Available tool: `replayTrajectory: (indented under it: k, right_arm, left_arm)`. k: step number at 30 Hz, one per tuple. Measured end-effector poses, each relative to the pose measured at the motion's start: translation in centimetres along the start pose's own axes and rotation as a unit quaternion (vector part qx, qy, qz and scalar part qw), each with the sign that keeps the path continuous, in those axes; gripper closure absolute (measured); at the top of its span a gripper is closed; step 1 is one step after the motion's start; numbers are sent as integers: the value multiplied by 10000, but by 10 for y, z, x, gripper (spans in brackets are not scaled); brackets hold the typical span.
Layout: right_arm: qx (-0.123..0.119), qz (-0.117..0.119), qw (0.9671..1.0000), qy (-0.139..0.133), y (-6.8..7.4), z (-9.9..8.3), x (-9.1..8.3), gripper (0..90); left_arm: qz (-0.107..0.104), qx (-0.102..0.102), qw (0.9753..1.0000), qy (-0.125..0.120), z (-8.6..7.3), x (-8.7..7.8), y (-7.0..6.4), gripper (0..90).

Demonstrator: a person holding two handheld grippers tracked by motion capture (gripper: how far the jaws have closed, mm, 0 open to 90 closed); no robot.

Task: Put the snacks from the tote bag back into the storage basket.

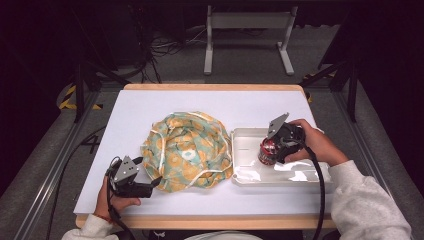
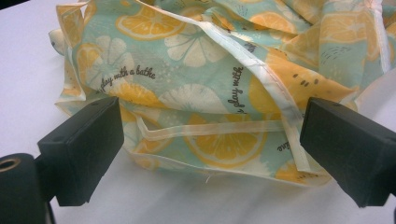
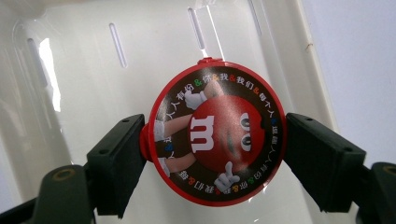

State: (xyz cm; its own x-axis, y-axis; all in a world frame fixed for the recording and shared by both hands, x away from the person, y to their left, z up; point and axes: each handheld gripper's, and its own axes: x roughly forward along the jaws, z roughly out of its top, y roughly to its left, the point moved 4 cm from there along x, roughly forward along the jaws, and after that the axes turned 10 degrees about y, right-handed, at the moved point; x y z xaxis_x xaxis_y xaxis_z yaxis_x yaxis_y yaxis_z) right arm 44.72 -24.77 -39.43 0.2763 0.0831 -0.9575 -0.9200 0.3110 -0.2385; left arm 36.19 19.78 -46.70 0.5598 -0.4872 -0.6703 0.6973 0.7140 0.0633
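A crumpled cloth bag (image 1: 187, 150) with a lemon print lies in the middle of the white table (image 1: 125, 115). My left gripper (image 1: 154, 185) sits at the bag's near left edge and is open. In the left gripper view the bag's hem (image 2: 210, 135) lies between the two wide-apart jaws of my left gripper (image 2: 212, 154). My right gripper (image 1: 272, 150) is shut on a round red candy tin (image 1: 265, 150) over the left half of a white plastic tray (image 1: 250, 175). The right gripper view shows the tin's printed lid (image 3: 217, 135) pinched at both sides by my right gripper (image 3: 215, 149), with the tray (image 3: 84, 93) behind it.
The tray stands just right of the bag, almost touching it. Bare tabletop stretches along the far side and the left. A grey metal stand (image 1: 247, 22) and loose cables (image 1: 165, 47) are on the floor beyond the table.
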Motion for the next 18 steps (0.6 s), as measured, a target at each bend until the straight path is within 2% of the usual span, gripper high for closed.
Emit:
replayTrajectory:
  k: [18]
  right_arm:
    - [342, -2, 9993, -181, 0, -3, -4, 234]
  left_arm:
    - [28, 1, 10000, -20, 0, -1, 0, 76]
